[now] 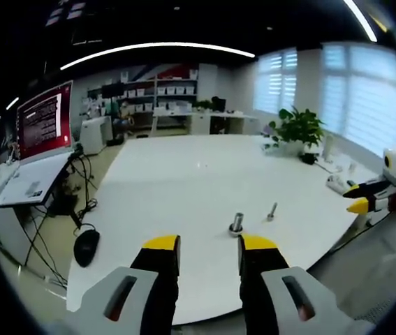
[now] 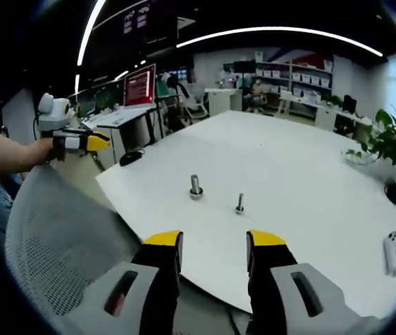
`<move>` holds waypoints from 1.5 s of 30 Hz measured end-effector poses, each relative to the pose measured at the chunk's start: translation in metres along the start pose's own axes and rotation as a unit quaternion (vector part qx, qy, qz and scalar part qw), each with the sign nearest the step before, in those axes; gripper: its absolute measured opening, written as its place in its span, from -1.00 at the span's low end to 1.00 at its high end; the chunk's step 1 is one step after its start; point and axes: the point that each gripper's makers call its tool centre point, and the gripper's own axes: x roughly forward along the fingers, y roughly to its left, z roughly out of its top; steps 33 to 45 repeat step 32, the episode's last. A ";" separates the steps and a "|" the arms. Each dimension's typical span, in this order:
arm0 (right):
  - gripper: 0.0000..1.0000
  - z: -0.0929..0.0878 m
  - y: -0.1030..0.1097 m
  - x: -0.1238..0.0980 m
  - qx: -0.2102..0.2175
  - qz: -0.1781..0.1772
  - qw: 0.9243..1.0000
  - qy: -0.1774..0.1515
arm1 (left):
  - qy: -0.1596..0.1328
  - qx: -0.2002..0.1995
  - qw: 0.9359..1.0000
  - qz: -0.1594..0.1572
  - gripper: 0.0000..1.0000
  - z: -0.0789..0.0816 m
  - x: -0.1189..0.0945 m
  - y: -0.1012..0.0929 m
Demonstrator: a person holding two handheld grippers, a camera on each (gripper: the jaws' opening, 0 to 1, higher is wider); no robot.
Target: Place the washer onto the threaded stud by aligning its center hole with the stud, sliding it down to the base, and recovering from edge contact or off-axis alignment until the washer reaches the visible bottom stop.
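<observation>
Two upright metal pieces – a stout threaded stud point(image 1: 237, 224) point(image 2: 195, 187) and a slimmer bolt point(image 1: 272, 211) point(image 2: 239, 204) – stand apart on the white table point(image 1: 184, 188) point(image 2: 302, 174), while left gripper point(image 1: 205, 246) point(image 2: 96, 142) and right gripper point(image 2: 214, 242) point(image 1: 360, 197) hover before it – jaws spread, empty.

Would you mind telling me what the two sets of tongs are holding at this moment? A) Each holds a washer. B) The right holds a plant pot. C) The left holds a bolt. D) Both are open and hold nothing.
D: the left tongs and the right tongs both stand open with bare table showing between them, while the two small metal pieces stand untouched on the white table.
</observation>
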 end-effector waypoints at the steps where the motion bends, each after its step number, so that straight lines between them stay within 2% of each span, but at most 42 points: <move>1: -0.22 0.000 0.000 0.000 0.000 0.000 1.000 0.000 | 0.001 0.000 1.000 0.001 -0.38 -0.001 0.000 0.000; 12: -0.23 -0.001 0.000 0.001 -0.003 0.002 1.000 0.003 | 0.010 0.005 1.000 0.000 -0.39 -0.004 0.001 -0.001; 45: -0.24 0.000 -0.002 -0.001 0.013 -0.001 1.000 -0.003 | 0.008 -0.002 1.000 -0.006 -0.42 -0.003 0.001 -0.003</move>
